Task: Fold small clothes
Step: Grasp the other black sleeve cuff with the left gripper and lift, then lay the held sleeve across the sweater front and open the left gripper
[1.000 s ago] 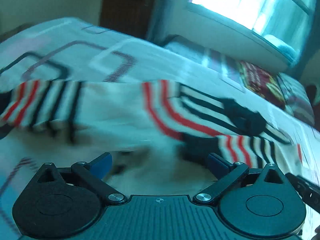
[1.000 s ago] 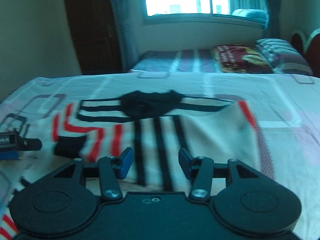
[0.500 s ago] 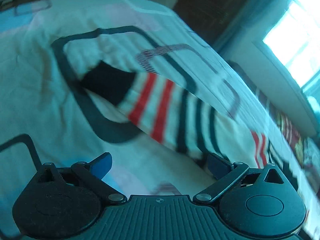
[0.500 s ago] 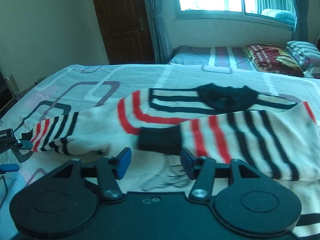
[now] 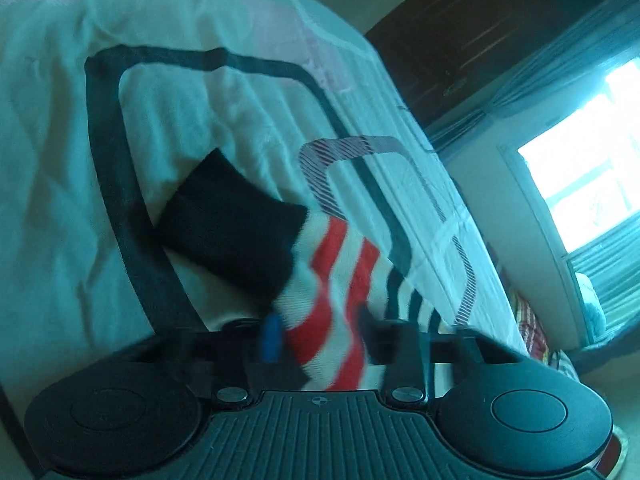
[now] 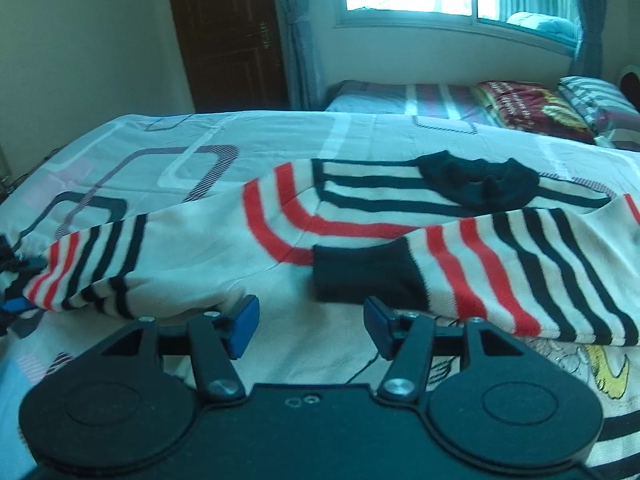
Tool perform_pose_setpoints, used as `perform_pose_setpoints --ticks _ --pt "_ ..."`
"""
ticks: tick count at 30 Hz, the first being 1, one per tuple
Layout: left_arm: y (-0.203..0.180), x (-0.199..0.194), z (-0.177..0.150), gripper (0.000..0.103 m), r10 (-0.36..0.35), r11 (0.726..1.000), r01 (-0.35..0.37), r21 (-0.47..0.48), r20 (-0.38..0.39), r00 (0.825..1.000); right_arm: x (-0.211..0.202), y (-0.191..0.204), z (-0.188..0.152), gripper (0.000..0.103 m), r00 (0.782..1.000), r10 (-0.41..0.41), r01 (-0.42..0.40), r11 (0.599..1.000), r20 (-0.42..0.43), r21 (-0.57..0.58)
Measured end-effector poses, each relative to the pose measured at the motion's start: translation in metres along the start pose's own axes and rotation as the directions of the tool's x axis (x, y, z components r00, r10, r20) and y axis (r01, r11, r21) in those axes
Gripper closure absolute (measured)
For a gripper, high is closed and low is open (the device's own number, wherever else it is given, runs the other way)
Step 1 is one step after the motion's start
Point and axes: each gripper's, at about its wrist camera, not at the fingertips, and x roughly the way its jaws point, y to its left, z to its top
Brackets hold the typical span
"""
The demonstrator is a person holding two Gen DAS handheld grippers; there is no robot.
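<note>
We see striped sweater spread on bed, filling centre and right of right wrist frame. Our left gripper closing on left sleeve near black cuff; sleeve between jaws, pads blurred. Our right gripper half spread, empty, just below folded-in right sleeve's cuff.

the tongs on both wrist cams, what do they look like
Both are matte black: the left tongs and right tongs each have two round housings, silver screws on slim link arms, and blue pads on the fingertips. The left body is ribbed. No cables show.
</note>
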Motion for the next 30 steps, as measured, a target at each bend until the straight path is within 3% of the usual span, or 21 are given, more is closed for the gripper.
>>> perform_pose_setpoints --ticks 4,7,10,12,14,18,20,21,24,28,30 --pt "-0.001 0.000 0.005 0.083 -0.012 1.000 0.013 -0.012 0.017 1.000 0.009 -0.009 0.005 0.046 0.999 -0.051 0.051 0.999 0.008 0.008" --pt "-0.020 -0.019 0.006 0.083 -0.062 0.997 0.058 0.059 0.060 0.996 0.013 -0.017 0.012 0.046 0.996 -0.083 0.082 0.997 0.031 0.013" --pt "-0.060 -0.033 0.006 0.083 -0.147 0.974 0.128 0.186 0.092 0.985 0.020 -0.025 0.018 0.046 0.990 -0.131 0.131 0.991 0.048 0.006" --pt "-0.094 -0.040 0.002 0.083 -0.215 0.944 0.185 0.272 0.085 0.973 0.032 -0.032 0.017 0.046 0.987 -0.162 0.161 0.987 0.021 0.009" --pt "-0.131 -0.040 -0.011 0.083 -0.269 0.905 0.234 0.356 0.053 0.962 0.050 -0.038 0.013 0.046 0.987 -0.153 0.153 0.988 -0.057 -0.007" --pt "-0.203 -0.029 -0.058 0.083 -0.349 0.807 0.341 0.483 -0.075 0.934 0.028 -0.056 0.016 0.048 0.997 -0.080 0.081 0.994 -0.011 0.077" --pt "-0.229 -0.015 -0.088 0.083 -0.348 0.773 0.378 0.510 -0.159 0.924 0.013 -0.072 0.017 0.047 0.998 -0.059 0.057 0.990 0.012 0.127" --pt "-0.238 -0.006 -0.103 0.083 -0.329 0.767 0.378 0.518 -0.188 0.925 0.005 -0.080 0.017 0.046 0.999 -0.050 0.047 0.988 0.020 0.146" --pt "-0.243 0.009 -0.133 0.083 -0.247 0.788 0.328 0.521 -0.220 0.944 -0.014 -0.102 0.012 0.041 1.000 0.005 -0.009 0.982 0.023 0.190" --pt "-0.230 -0.001 -0.133 0.083 -0.150 0.775 0.201 0.598 -0.135 0.979 -0.014 -0.109 0.014 0.038 0.998 0.067 -0.068 0.976 0.013 0.205" --pt "-0.217 -0.007 -0.114 0.083 -0.096 0.792 0.124 0.597 -0.080 0.992 -0.007 -0.101 0.016 0.038 0.995 0.100 -0.100 0.974 0.008 0.205"
